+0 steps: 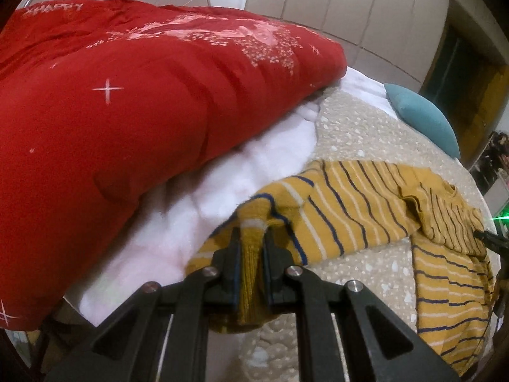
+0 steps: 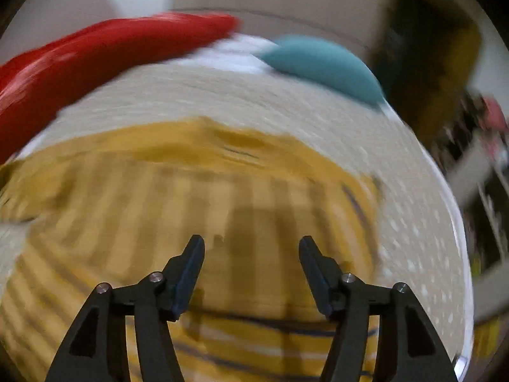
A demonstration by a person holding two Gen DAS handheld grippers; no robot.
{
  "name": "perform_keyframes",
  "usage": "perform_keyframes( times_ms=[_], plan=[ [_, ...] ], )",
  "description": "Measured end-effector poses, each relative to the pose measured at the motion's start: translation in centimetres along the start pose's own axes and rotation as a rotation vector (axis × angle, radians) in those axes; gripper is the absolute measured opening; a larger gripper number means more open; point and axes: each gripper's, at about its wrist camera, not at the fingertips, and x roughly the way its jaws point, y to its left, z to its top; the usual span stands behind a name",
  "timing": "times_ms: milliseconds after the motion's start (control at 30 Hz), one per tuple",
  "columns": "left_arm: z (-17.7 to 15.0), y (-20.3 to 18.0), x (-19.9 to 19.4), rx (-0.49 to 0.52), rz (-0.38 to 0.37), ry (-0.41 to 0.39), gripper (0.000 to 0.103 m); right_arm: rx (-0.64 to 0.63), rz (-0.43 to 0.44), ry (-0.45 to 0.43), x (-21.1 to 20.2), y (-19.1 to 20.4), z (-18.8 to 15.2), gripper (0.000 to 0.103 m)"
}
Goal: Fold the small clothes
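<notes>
A small mustard-yellow top (image 1: 359, 210) with navy and white stripes lies spread on the beige dotted bedspread (image 1: 366, 130). My left gripper (image 1: 252, 238) is shut on the ribbed cuff of its sleeve (image 1: 251, 254) and holds it slightly lifted. In the right wrist view, which is motion-blurred, my right gripper (image 2: 251, 245) is open and empty above the yellow top (image 2: 178, 197). The tip of the right gripper (image 1: 490, 238) shows at the right edge of the left wrist view.
A big red quilt (image 1: 127, 105) lies over a white fluffy blanket (image 1: 229, 184) on the left. A teal pillow (image 1: 423, 117) sits at the far end of the bed; it also shows in the right wrist view (image 2: 324, 63). Cluttered shelves (image 2: 483, 159) stand on the right.
</notes>
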Motion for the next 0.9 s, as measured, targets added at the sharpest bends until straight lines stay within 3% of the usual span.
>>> perform_keyframes(
  times_ms=[67, 100, 133, 167, 233, 300, 333, 400, 433, 467, 500, 567, 767, 900],
  plan=[
    [0.2, -0.1, 0.1, -0.016, -0.005, 0.007, 0.011, 0.019, -0.023, 0.115, 3.4, -2.1, -0.4, 0.066],
    [0.4, 0.0, 0.0, -0.025, -0.008, 0.008, 0.011, 0.048, 0.032, 0.134, 4.6, -2.7, -0.6, 0.061],
    [0.6, 0.1, -0.1, -0.033, -0.008, 0.010, 0.011, 0.096, 0.089, 0.114, 4.6, -3.9, -0.7, 0.035],
    [0.8, 0.3, -0.2, -0.040, -0.007, 0.013, 0.011, 0.122, 0.093, 0.107, 4.3, -4.6, -0.5, 0.003],
    [1.5, 0.7, -0.5, -0.049, 0.001, 0.016, 0.011, 0.197, 0.065, 0.094, 3.4, -6.7, 0.0, 0.001],
    [2.3, 0.8, -1.0, -0.053, 0.009, 0.013, 0.011, 0.253, -0.068, 0.083, 3.0, -9.1, 0.0, 0.000],
    [2.7, 0.7, -1.1, -0.056, 0.009, 0.015, 0.011, 0.282, -0.090, 0.086, 3.0, -10.2, -0.3, 0.001],
    [3.4, 0.3, -1.4, -0.063, 0.002, 0.023, 0.011, 0.357, 0.031, 0.078, 2.3, -12.0, -1.3, 0.002],
    [3.7, -0.2, -1.6, -0.068, -0.010, 0.027, 0.011, 0.387, 0.100, 0.062, 1.6, -12.5, -2.0, 0.010],
    [4.1, -0.8, -1.8, -0.070, -0.024, 0.030, 0.011, 0.398, 0.122, 0.046, 0.7, -12.7, -2.8, 0.023],
    [4.6, -1.9, -2.1, -0.065, -0.041, 0.031, 0.011, 0.399, 0.123, 0.033, 0.0, -12.5, -3.3, 0.028],
    [5.5, -4.4, -2.8, -0.048, -0.080, 0.033, 0.011, 0.409, 0.170, -0.010, -1.9, -12.3, -5.2, 0.031],
    [7.9, -18.9, -3.9, 0.084, -0.290, 0.068, 0.011, 0.416, 0.281, -0.067, -4.9, -12.2, -9.6, 0.031],
    [7.3, -33.5, -3.1, 0.228, -0.471, 0.141, 0.011, 0.460, 0.331, -0.116, -6.0, -13.7, -11.9, 0.031]
  ],
)
